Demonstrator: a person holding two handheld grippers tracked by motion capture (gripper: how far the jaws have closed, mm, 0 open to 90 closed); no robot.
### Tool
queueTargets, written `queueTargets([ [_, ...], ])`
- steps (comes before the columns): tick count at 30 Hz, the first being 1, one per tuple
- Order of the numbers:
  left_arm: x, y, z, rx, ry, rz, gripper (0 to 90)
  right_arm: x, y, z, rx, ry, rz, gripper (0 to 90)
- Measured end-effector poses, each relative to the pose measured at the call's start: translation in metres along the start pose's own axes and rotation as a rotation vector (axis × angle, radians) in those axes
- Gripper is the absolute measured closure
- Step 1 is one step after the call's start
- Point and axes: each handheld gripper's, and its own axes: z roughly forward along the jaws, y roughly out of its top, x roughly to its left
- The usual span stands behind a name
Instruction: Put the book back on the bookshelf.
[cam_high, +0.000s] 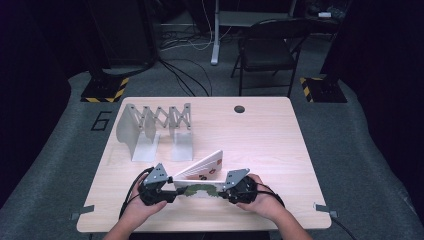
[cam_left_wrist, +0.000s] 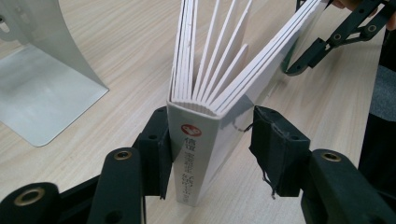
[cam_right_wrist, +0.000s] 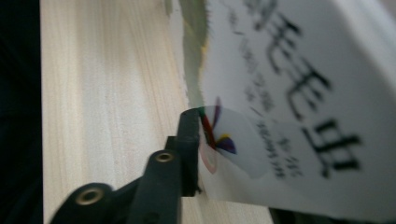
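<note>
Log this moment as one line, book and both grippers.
book: standing on table, pages fanned | left gripper: open, astride spine, one pad touching | right gripper: one jaw on cover, grip unclear

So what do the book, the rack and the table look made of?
Book: thick white board pages, glossy printed cover, by the sheen. Rack: probably matt grey sheet metal, thin and curved, with a soft reflection. Table: pale wood grain, possibly laminate.
</note>
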Motion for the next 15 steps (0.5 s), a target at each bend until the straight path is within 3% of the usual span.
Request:
queueTargets([
  [4, 0.001, 0.002, 0.001, 0.005, -0.006, -0.026, 49.1, -0.004, -0.004, -0.002, 0.003, 0.028, 0.086, 62.7],
  [8, -0.001, 0.006, 0.003, 0.015, -0.025, -0.024, 45.1, -0.004, -0.004, -0.002, -0.007, 0.026, 0.101, 59.1],
  [11, -0.004, 0.012, 0.006, 0.032, -0.011, -0.005, 40.0, -0.005, -0.004, -0.005, -0.017, 0.023, 0.101, 57.2],
  [15, -0.003, 0.017, 0.008, 0.032, -0.022, -0.011, 41.8, -0.007, -0.007, -0.01, -0.029, 0.004, 0.116, 55.8],
])
